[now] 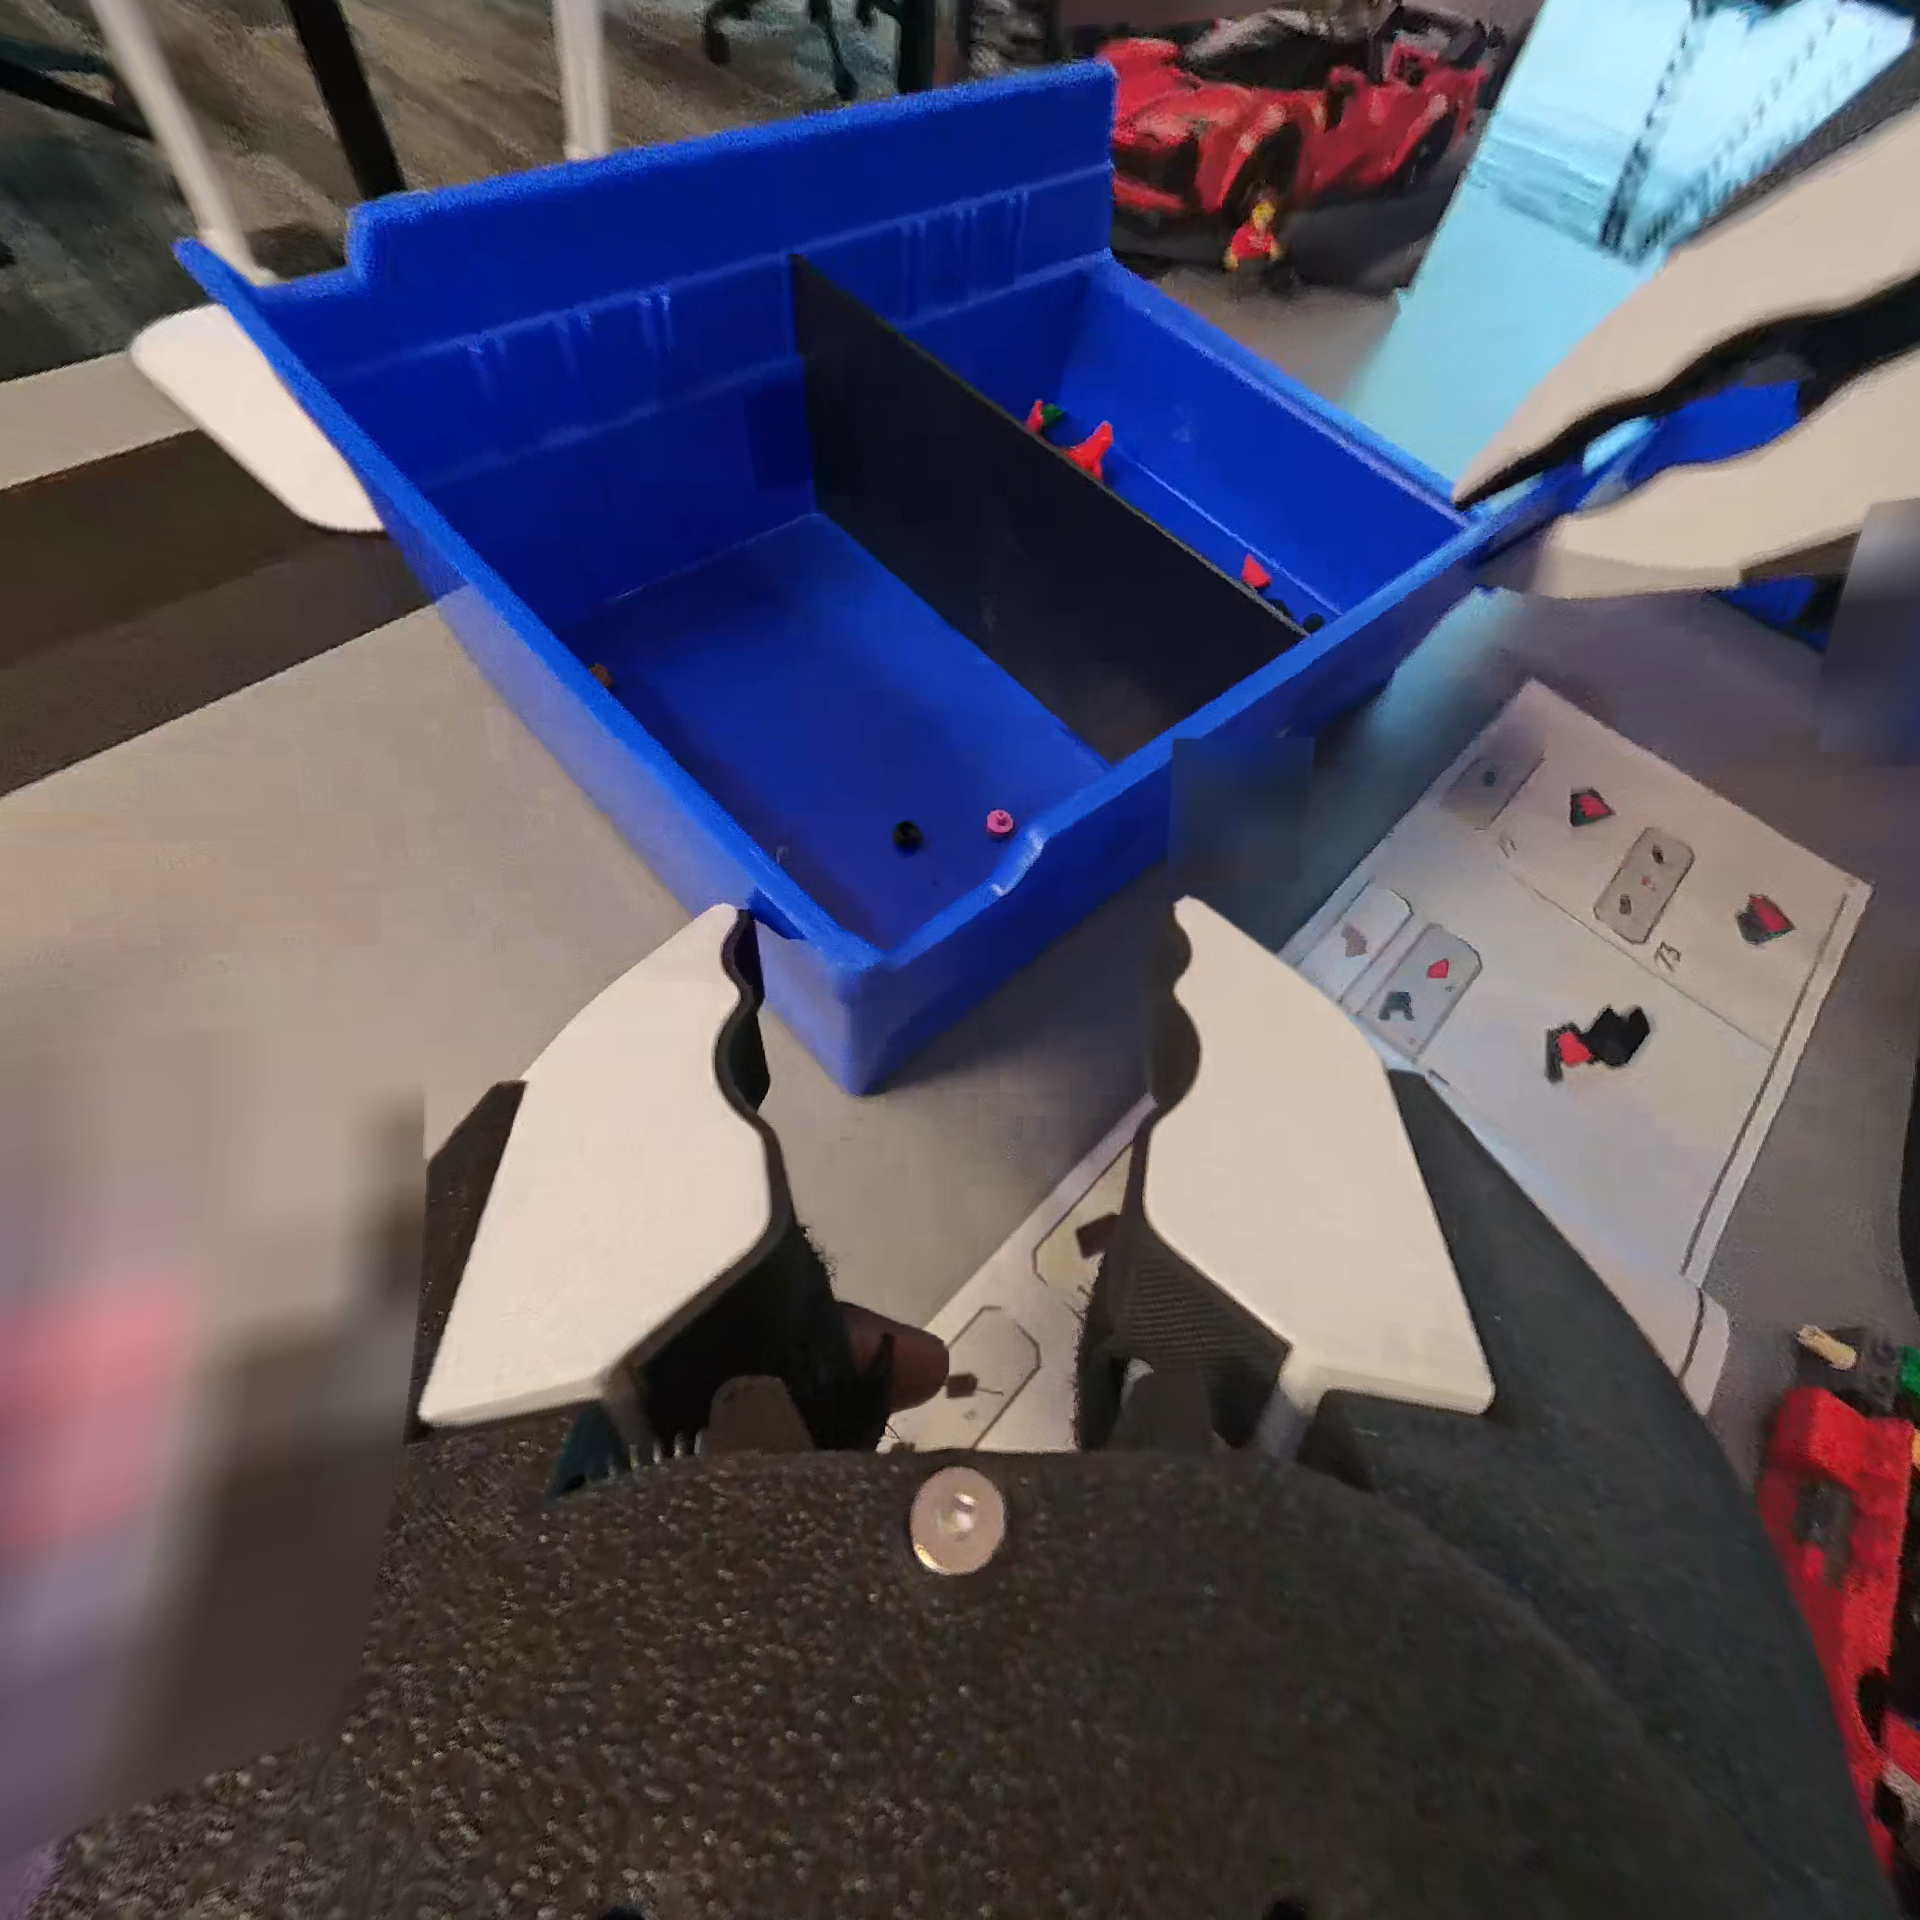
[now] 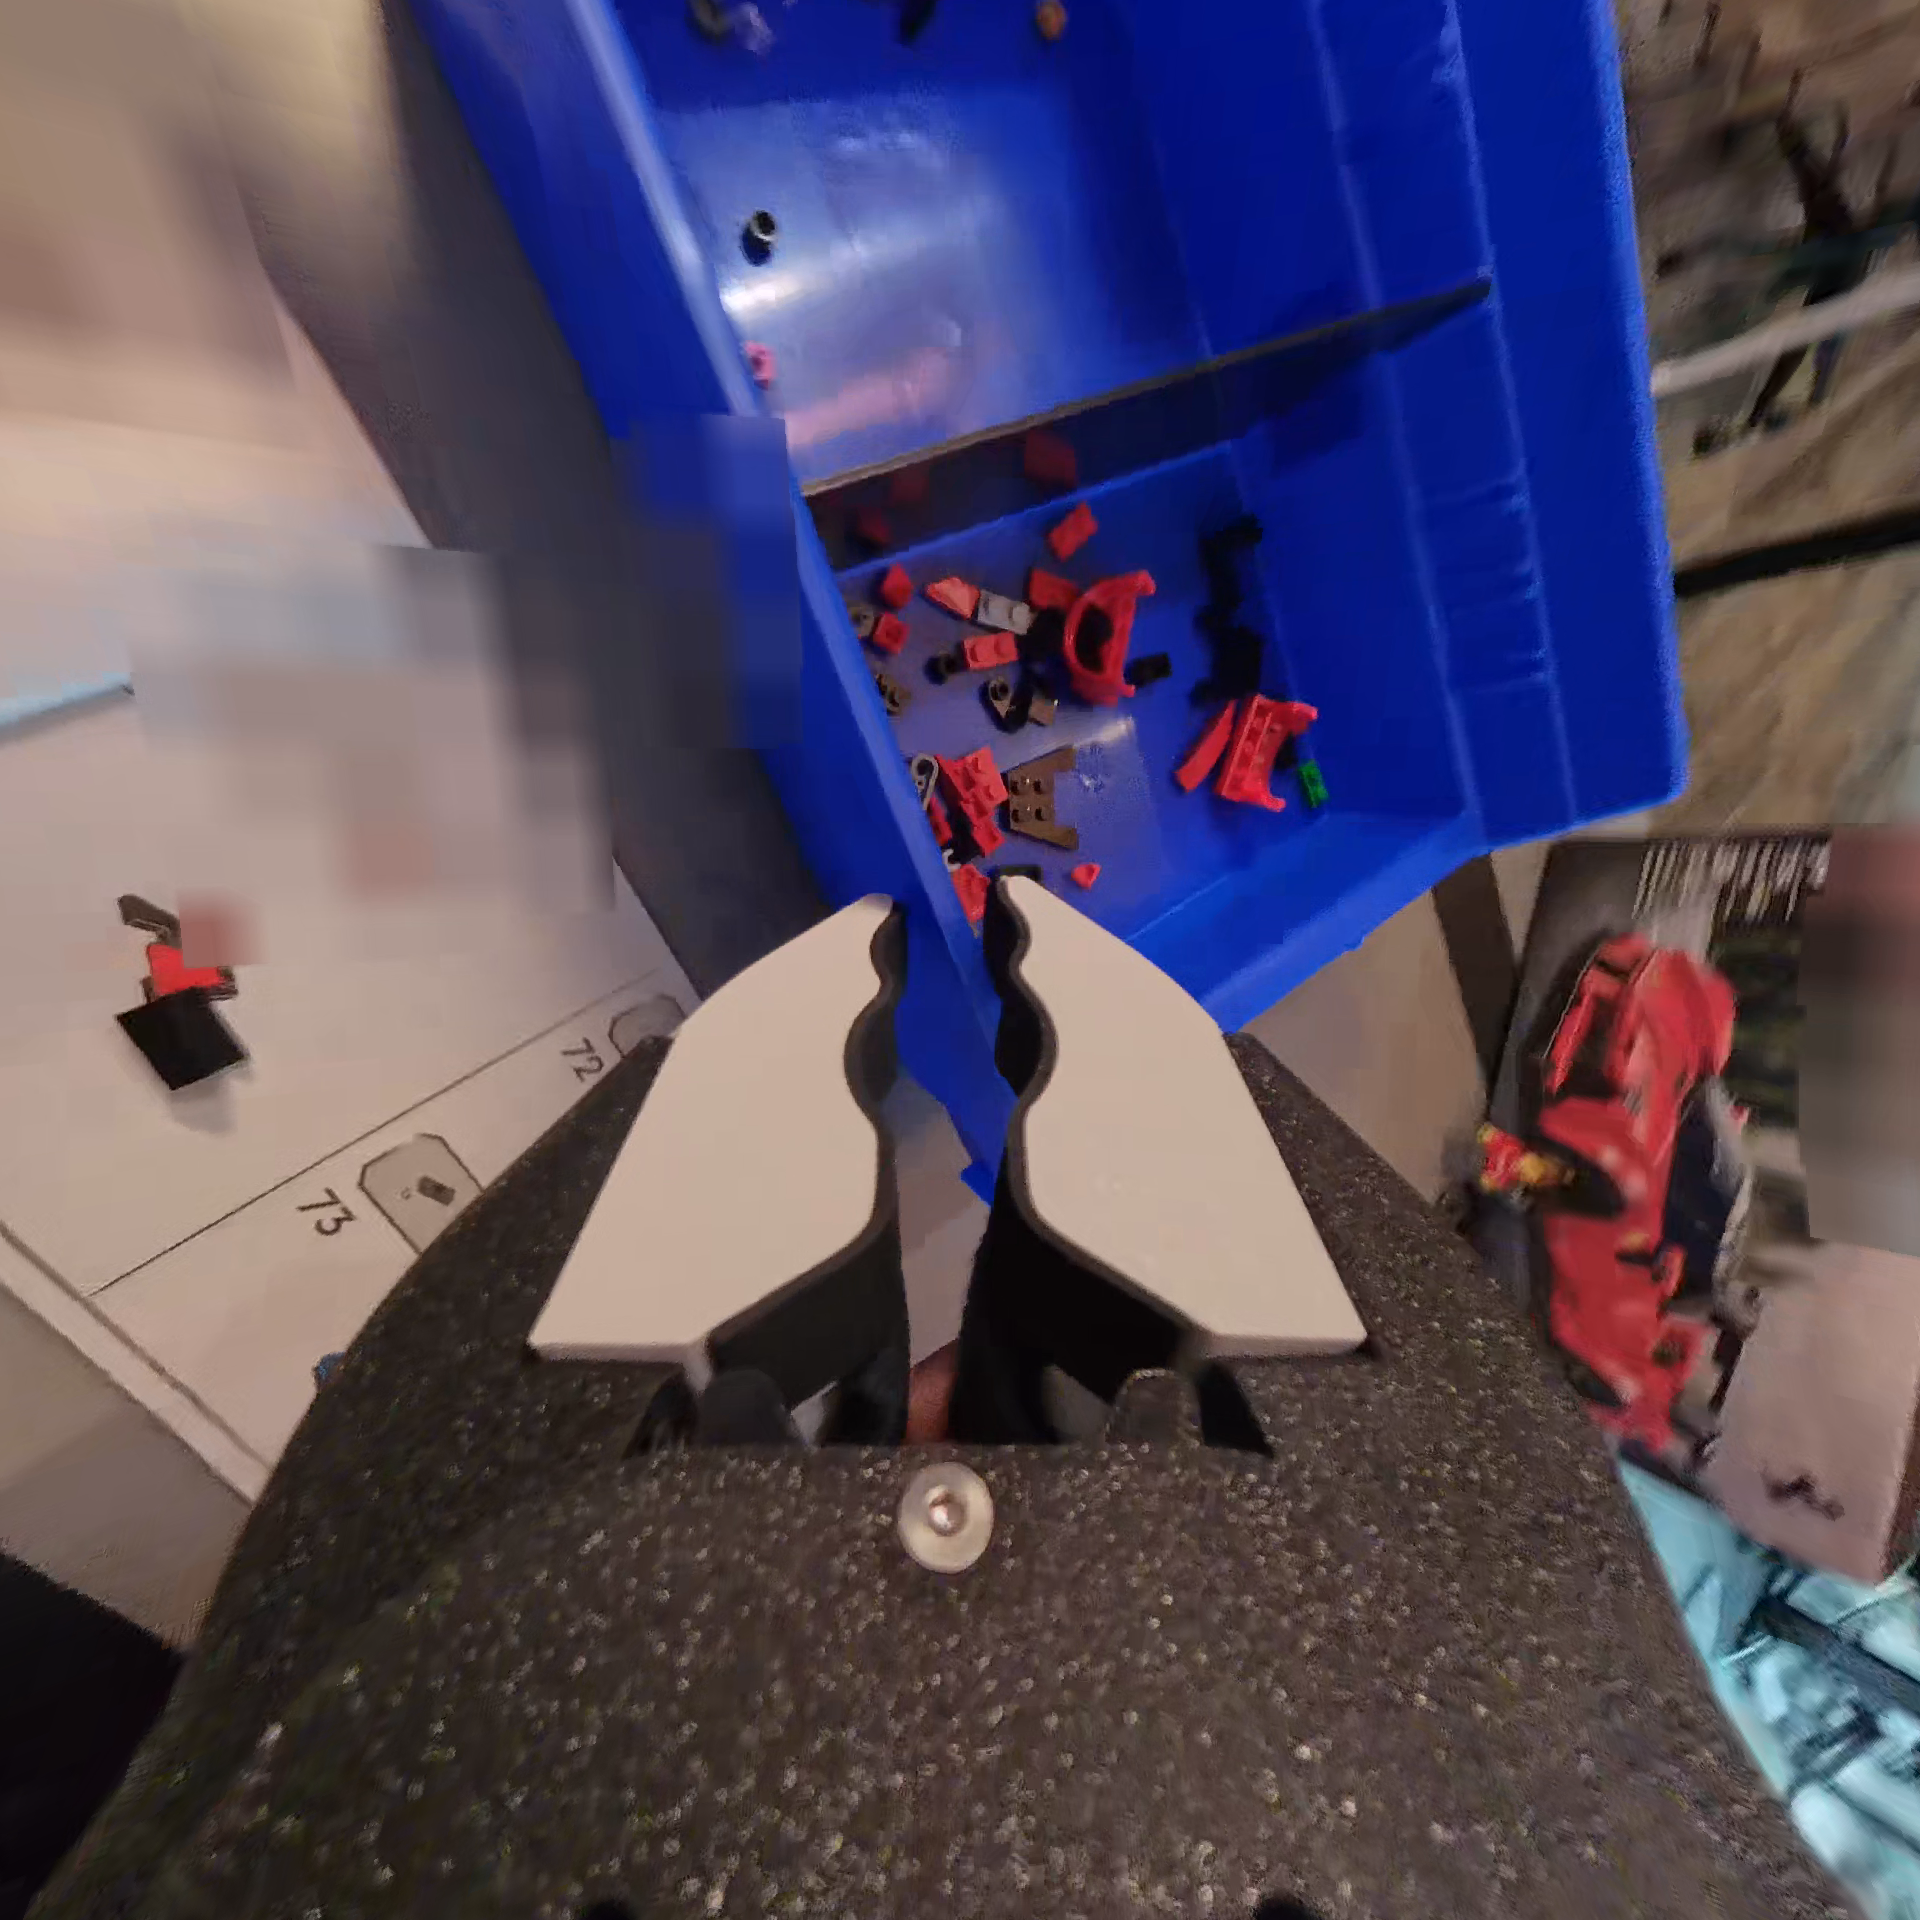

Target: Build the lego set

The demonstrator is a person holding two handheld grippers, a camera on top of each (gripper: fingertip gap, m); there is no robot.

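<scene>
A blue bin [image 1: 582, 416] with a black divider [image 1: 987, 499] stands on the grey table. My left gripper [image 1: 956, 914] is open and empty, just in front of the bin's near corner. My right gripper [image 1: 1475, 525] is at the bin's right corner. In the right wrist view the right gripper [image 2: 945, 896] is shut on the bin's rim [image 2: 966, 1039]. Several loose red and black Lego pieces [image 2: 1091, 644] lie in the compartment nearest it. The other compartment holds a pink piece [image 1: 1000, 823] and a black piece [image 1: 907, 834].
An open instruction booklet [image 1: 1558, 987] lies to the right of the bin and also shows in the right wrist view [image 2: 364, 1091]. A partly built red and black model [image 1: 1839, 1538] sits at the lower right. A finished red Lego car [image 1: 1278, 114] stands behind the bin. A set box [image 2: 1662, 1091] is close by. To the finished red Lego car [image 1: 1278, 114]: right tips about 35 centimeters, left tips about 50 centimeters. Seen from the right wrist view [image 2: 1625, 1194] as well.
</scene>
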